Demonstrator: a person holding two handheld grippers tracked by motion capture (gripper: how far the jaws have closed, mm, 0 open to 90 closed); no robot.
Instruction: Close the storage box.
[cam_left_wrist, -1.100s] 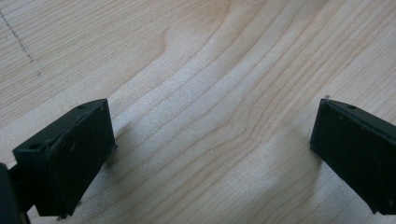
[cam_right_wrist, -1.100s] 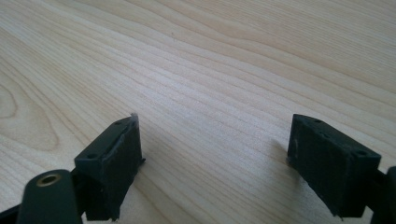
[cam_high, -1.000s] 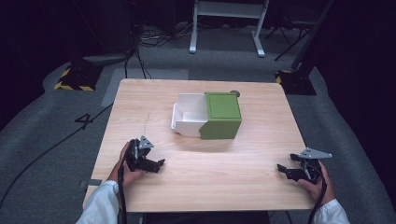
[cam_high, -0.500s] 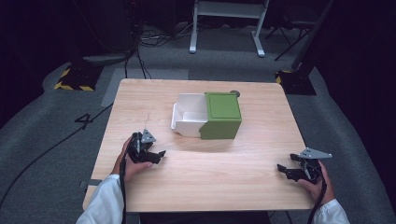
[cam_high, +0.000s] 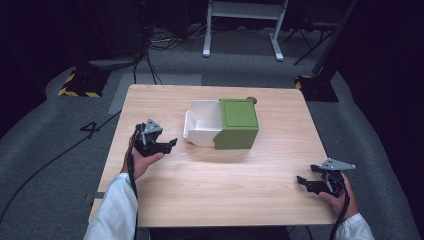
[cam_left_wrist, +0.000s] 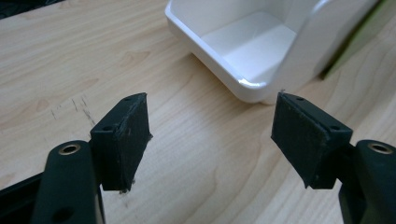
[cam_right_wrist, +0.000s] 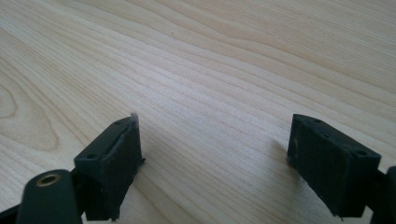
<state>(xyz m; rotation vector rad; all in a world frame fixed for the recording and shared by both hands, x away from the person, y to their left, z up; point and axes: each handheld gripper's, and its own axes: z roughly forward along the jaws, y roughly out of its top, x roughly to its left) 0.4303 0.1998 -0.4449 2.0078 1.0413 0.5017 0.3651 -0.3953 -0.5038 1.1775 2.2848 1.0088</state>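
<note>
The left gripper (cam_high: 167, 144) is hovering over the wooden table (cam_high: 225, 195) with jaws spread wide and empty, pointing at the white drawer (cam_high: 202, 125). That drawer is sticking out leftward from the green box (cam_high: 237, 123). The right gripper (cam_high: 305, 181) is sitting wide apart near the table's front right corner, gripping nothing.

Wooden table (cam_high: 215, 190); white metal stand (cam_high: 243, 20), cables (cam_high: 160, 42) on grey floor (cam_high: 45, 145) behind.
</note>
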